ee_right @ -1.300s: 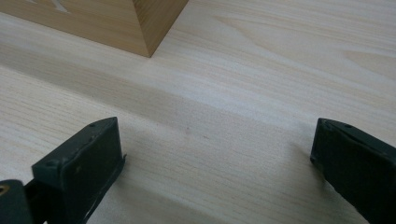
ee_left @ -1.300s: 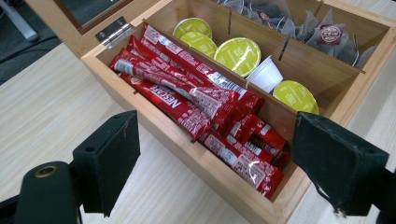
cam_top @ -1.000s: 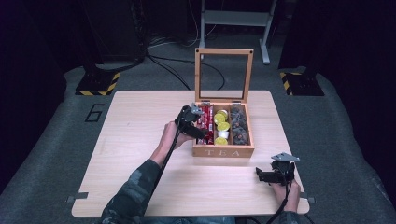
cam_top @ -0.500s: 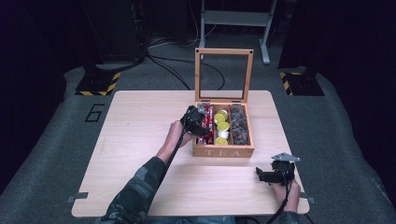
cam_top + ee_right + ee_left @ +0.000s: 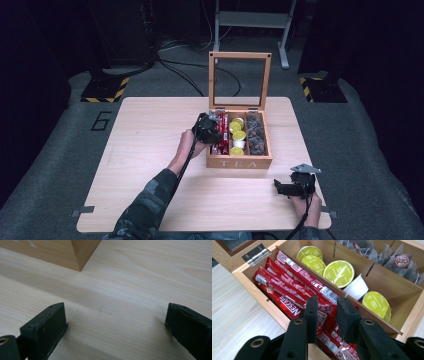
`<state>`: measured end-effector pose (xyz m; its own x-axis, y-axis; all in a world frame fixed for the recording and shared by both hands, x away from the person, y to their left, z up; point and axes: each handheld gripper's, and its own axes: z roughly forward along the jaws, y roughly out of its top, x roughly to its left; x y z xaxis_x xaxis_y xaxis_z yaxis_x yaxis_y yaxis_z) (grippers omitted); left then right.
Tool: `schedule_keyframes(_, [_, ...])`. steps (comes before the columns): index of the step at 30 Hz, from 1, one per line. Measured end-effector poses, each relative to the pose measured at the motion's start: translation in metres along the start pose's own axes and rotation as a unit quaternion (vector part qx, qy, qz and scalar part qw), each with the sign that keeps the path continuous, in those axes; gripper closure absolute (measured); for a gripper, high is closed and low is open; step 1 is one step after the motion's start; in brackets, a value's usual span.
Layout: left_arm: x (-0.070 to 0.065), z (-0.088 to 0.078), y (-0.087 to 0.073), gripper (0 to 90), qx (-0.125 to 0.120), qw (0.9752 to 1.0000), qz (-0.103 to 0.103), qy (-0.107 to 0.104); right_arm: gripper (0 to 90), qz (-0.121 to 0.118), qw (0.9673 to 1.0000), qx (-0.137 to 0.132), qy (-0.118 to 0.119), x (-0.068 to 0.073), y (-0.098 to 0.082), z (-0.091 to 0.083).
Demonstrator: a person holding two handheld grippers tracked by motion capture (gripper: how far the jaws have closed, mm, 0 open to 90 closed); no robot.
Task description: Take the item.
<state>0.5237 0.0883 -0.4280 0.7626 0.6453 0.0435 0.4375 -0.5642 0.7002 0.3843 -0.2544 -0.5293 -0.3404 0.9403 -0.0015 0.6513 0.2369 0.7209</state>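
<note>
Left gripper view, left gripper [image 5: 325, 312] jaws just closing on one red Nescafé stick sachet [image 5: 322, 308] in wooden tea box [image 5: 249, 275] left compartment, five yellow-lidded capsules [image 5: 338, 273], sachet count unclear, right gripper [image 5: 115, 322] gaping wide above table [image 5: 140, 277].

Dim room, grey carpet [image 5: 60, 165], pale wooden table [image 5: 145, 135], metal stand [image 5: 250, 20] behind.

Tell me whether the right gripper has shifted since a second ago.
No. The right gripper sits at the same spot near the table's front edge, right of and below the tea box, jaws open.
</note>
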Motion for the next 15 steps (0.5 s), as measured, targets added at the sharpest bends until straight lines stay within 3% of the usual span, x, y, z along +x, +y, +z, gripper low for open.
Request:
schedule_keyframes(7, [-0.0006, -0.0015, -0.0028, 81.6, -0.005, 0.9999, -0.006, -0.008, 2.8, 0.000, 1.0000, 0.000, 0.000, 0.0000, 0.0000, 0.0000])
schedule_keyframes(15, [-0.0037, -0.0023, -0.0045, 89.7, -0.010, 0.9999, -0.005, 0.000, 3.0, 0.000, 1.0000, -0.001, 0.000, 0.0001, 0.0000, -0.0001])
